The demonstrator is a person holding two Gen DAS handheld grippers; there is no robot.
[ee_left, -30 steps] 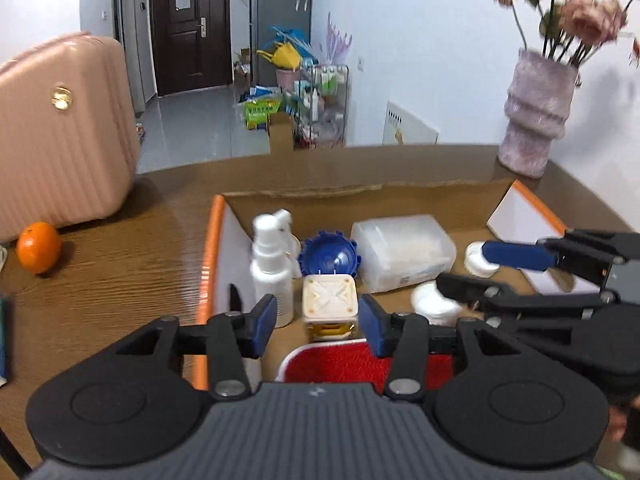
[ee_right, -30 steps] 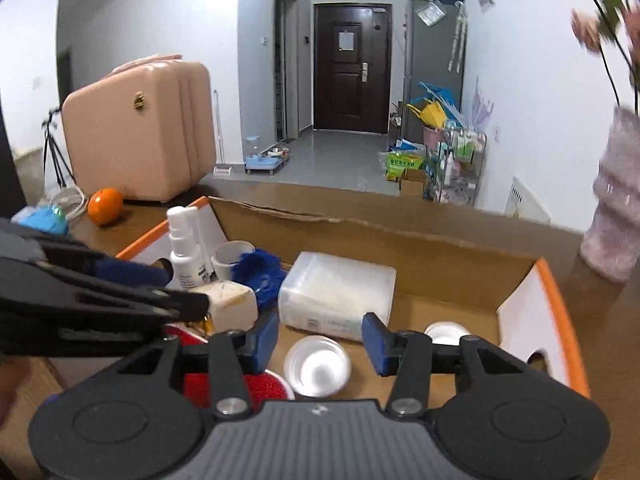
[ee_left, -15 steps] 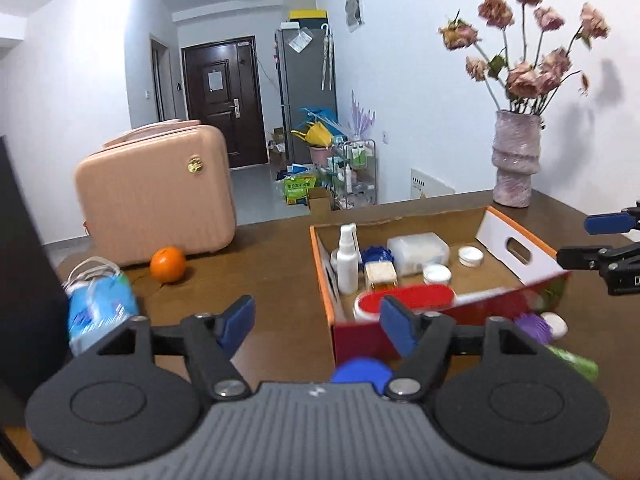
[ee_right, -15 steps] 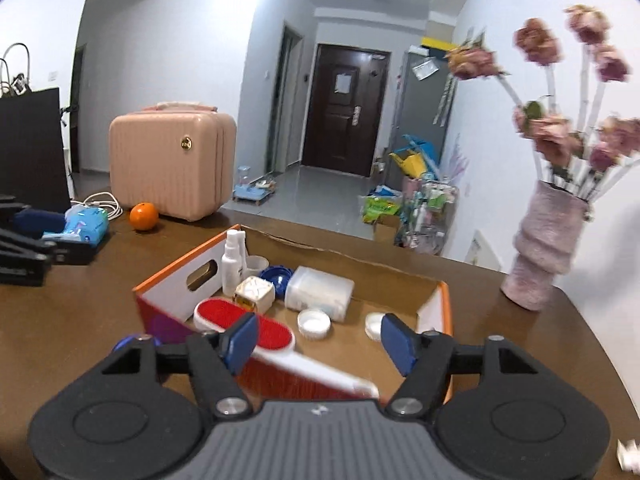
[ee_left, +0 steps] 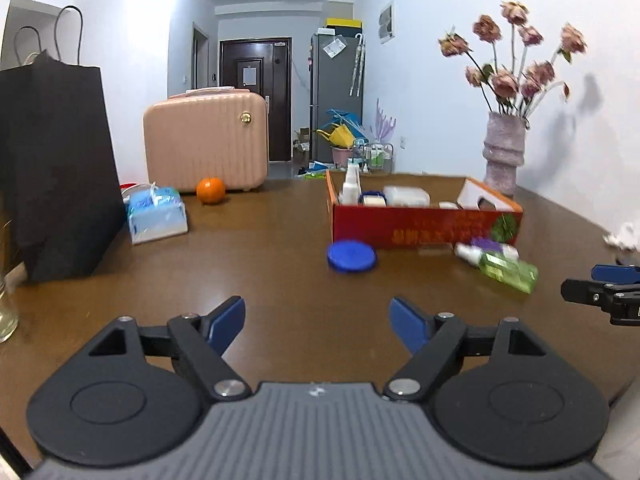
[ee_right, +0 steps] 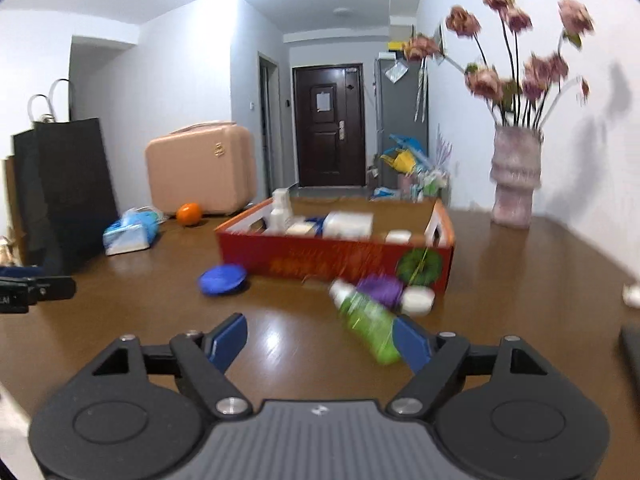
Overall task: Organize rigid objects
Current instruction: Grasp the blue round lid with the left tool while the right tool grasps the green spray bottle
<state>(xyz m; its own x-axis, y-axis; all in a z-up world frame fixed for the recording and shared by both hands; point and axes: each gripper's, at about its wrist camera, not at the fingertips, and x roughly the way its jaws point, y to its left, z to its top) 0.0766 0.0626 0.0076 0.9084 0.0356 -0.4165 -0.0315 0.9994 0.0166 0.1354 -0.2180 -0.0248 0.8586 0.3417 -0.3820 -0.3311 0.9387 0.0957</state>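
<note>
A red cardboard box (ee_left: pixel 424 226) (ee_right: pixel 336 262) stands on the brown table and holds a white spray bottle (ee_left: pixel 351 188), a clear tub (ee_right: pixel 347 225) and small lids. On the table in front of it lie a blue round lid (ee_left: pixel 351 256) (ee_right: pixel 222 279), a green bottle (ee_left: pixel 505 268) (ee_right: pixel 366 320), a purple piece (ee_right: pixel 380 289) and a white jar (ee_right: pixel 418 301). My left gripper (ee_left: pixel 318 322) hovers well back from the box, its jaws opening with nothing between them. My right gripper (ee_right: pixel 320 338) also stands back, jaws opening and empty; the green bottle lies just beyond its right finger.
A black paper bag (ee_left: pixel 52 168), a tissue pack (ee_left: pixel 157 214), an orange (ee_left: pixel 211 190) and a pink case (ee_left: pixel 206 146) sit to the left. A vase of flowers (ee_left: pixel 503 152) stands behind the box at right. A glass (ee_left: pixel 6 312) is at the left edge.
Both grippers have pulled far back out of the box toward the near table edge, and their jaws have spread wider. The things in the box stay where they were.
</note>
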